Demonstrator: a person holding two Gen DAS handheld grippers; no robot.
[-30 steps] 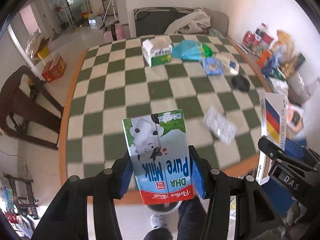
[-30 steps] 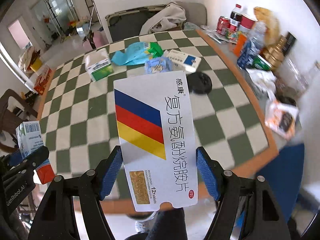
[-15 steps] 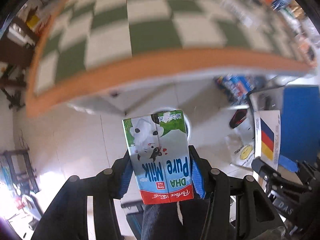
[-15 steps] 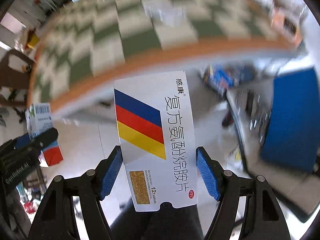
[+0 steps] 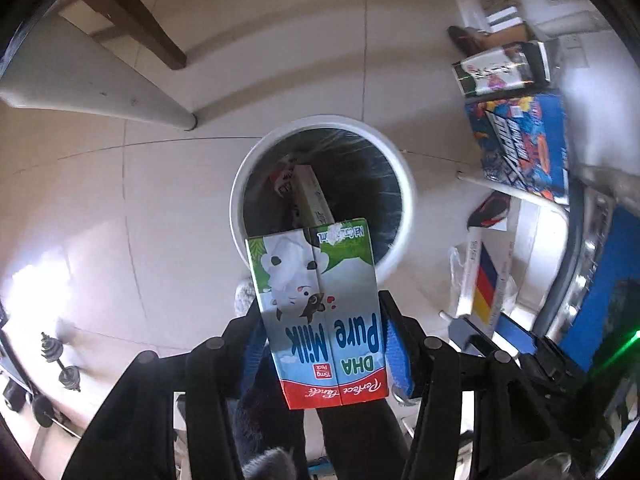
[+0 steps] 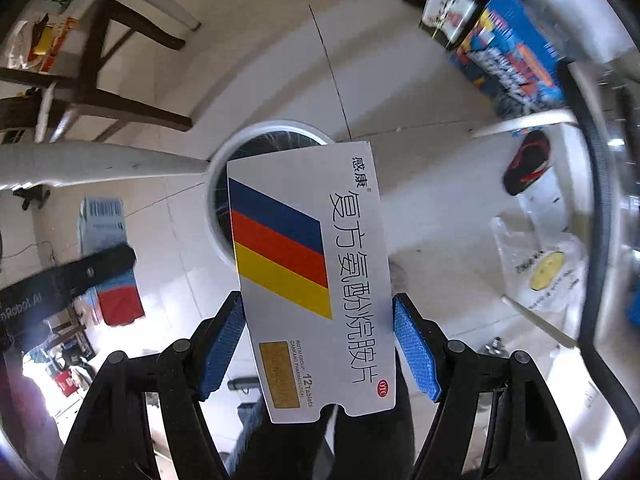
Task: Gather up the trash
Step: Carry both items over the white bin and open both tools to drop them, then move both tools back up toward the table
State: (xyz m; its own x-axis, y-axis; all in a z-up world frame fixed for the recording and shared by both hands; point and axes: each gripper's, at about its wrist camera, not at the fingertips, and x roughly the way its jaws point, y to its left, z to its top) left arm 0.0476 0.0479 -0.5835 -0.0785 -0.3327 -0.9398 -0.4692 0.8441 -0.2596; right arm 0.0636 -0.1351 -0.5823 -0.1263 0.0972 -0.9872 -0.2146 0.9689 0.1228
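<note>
My left gripper point(image 5: 320, 344) is shut on a DHA Pure Milk carton point(image 5: 320, 312) and holds it above the near rim of a round white trash bin point(image 5: 404, 184) with a black liner and some boxes inside. My right gripper point(image 6: 318, 344) is shut on a flat white medicine box point(image 6: 316, 280) with blue, red and yellow stripes, held over the same bin point(image 6: 216, 184). The medicine box also shows at the right of the left wrist view point(image 5: 486, 284). The milk carton shows at the left of the right wrist view point(image 6: 108, 248).
Both views look down at a pale tiled floor. A grey table leg point(image 5: 100, 92) and dark wooden chair legs point(image 5: 148, 24) stand to the left of the bin. Blue boxes point(image 5: 520, 144), a black-and-red shoe point(image 5: 488, 210) and a plastic bag point(image 6: 540, 264) lie to the right.
Both grippers have tilted from facing the checkered table down to the floor. They now hover over the white trash bin, each still holding its item.
</note>
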